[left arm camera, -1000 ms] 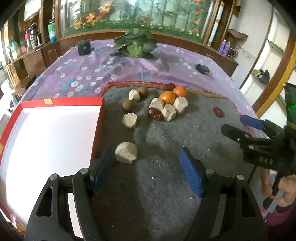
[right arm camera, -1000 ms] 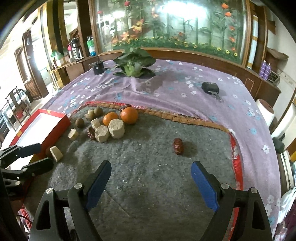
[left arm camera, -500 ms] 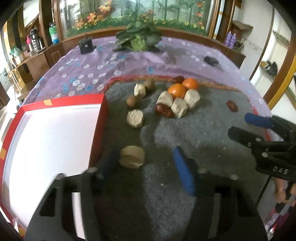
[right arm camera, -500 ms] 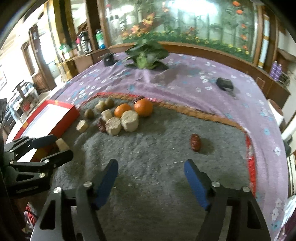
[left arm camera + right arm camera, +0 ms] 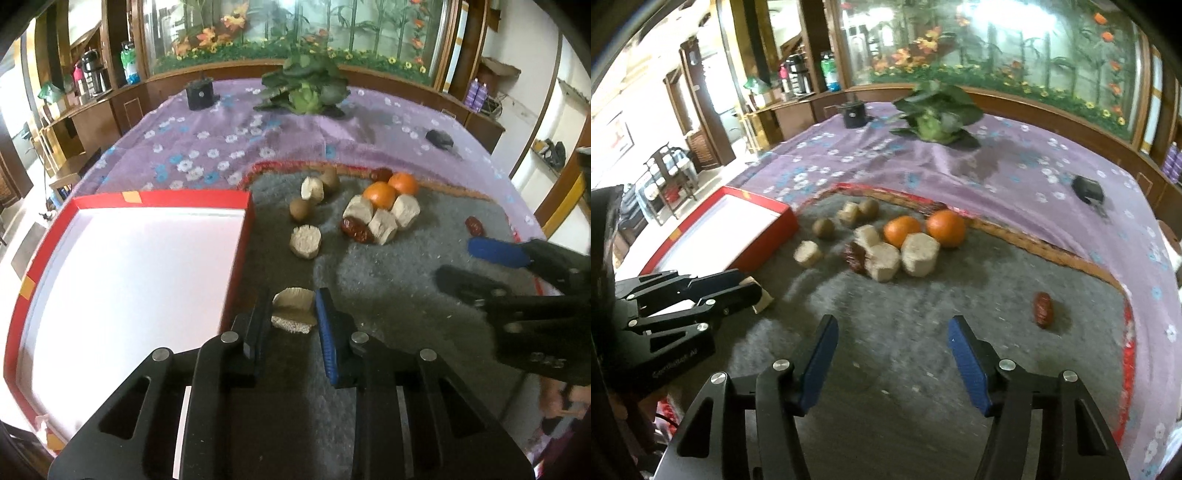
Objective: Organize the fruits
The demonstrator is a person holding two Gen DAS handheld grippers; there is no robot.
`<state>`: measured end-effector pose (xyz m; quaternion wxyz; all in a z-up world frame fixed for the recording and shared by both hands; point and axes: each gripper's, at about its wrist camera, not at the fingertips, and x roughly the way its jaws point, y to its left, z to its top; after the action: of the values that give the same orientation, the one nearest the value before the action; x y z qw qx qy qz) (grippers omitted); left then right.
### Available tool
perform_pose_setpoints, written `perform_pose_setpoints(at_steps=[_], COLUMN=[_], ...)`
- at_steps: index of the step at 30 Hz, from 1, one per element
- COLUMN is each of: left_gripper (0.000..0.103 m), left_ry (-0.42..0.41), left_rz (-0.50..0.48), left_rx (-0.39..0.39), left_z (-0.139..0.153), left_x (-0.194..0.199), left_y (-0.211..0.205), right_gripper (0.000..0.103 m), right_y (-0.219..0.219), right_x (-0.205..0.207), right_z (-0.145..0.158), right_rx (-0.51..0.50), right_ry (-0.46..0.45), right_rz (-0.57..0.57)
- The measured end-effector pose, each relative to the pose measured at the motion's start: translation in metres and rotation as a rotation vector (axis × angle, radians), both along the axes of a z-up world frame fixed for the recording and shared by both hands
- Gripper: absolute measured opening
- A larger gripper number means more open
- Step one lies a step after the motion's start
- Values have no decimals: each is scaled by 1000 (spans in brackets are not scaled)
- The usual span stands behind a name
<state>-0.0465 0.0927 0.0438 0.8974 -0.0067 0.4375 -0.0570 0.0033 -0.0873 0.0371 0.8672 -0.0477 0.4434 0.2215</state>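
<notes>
Grey felt mat covered the near part of the surface, with a purple flowered cloth beyond it. In the left wrist view the left tool was clamped on a pale chunk at 6 o'clock on the mat, just beside the red wall of the tray; its jaws had just been closing, and the pads pressed the chunk from both sides. The tray's white floor lay at 9 o'clock.

At 12 o'clock on the mat sat the pile: two oranges touching each other, three pale chunks against them, and a dark red date touching the chunks' near side. Two brown round fruits and one more pale chunk lay at 11 o'clock, another pale chunk nearer the tray. A lone date lay at 2 o'clock, well apart from the pile.

The right tool hung over bare mat with its jaws apart and nothing between them; they had just been closing somewhat. A leafy plant stood at the far edge of the cloth, a black box to its left.
</notes>
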Motion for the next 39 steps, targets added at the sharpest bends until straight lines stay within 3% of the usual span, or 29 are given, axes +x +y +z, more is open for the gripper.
perform_pose_setpoints(at_steps=[9,19,22,23,25,31,39], left_gripper=[23,23,23,23,23,23,23], left_ry=[-60,-35,-27,-22,-12,-7,4], left_rz=[49,145,158,162,167,181,240], left_rx=[-12,0,8,10,10,28,55], left_z=[32,27,24,23,21,18,16], left_x=[-8,0,2,2,5,6,16], left_y=[29,67,73,74,77,84,101], right_gripper=[56,51,42,33,25,25,25], right_y=[56,104,106,105,98,94,130], right_x=[26,53,55,54,55,46,35], right_z=[-12,-32,-35,-35,-30,-7,15], right_rx=[14,-73,-117,-131,-97,-35,-11], right_ry=[20,39,20,15,40,17,-34], right_rz=[140,256,263,260,256,243,319])
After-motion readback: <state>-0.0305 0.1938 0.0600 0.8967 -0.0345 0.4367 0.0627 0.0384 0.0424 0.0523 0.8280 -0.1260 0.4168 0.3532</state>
